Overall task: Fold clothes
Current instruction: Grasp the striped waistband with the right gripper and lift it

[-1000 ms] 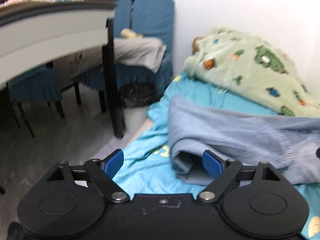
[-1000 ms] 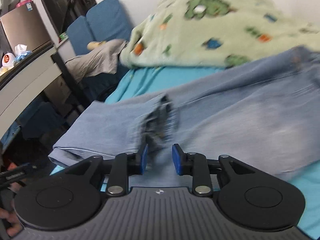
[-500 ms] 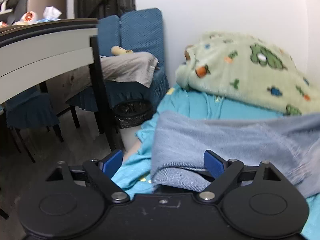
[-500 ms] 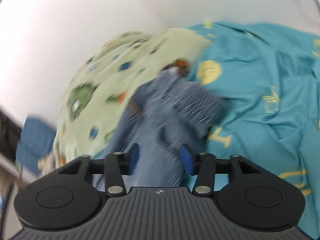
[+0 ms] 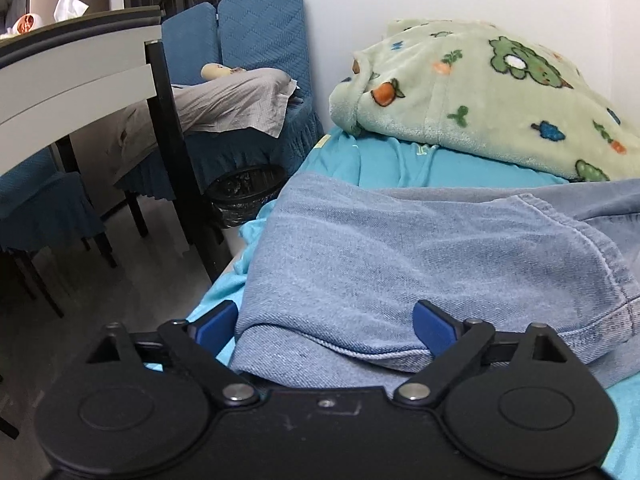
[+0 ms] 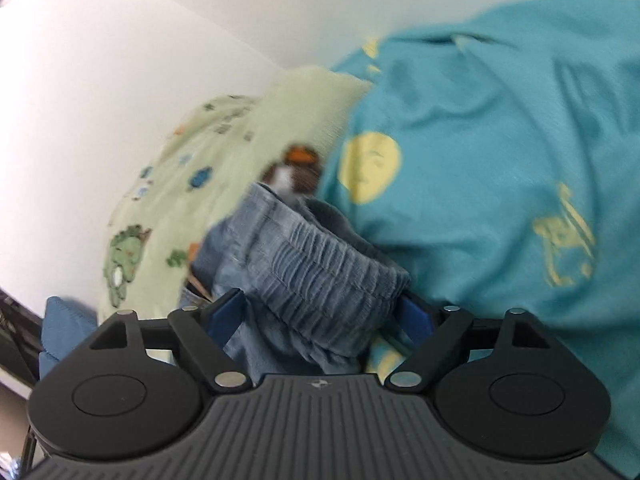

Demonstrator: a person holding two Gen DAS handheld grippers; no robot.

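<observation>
Black-lined trash bin [image 5: 244, 194] is sitting on the floor far left of the bed, contents too dark to tell. Both claws have spread wider than a second ago: left gripper [image 5: 325, 327] straddling the folded denim jeans [image 5: 400, 256], right gripper [image 6: 319, 315] around the ribbed elastic waistband [image 6: 320, 268]. Jeans are lying on the teal sheet [image 5: 380, 164], fuzzy green blanket [image 5: 480, 92] behind.

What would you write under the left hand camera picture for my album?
Left gripper open around folded blue jeans on a turquoise bedsheet, green blanket behind.
</observation>
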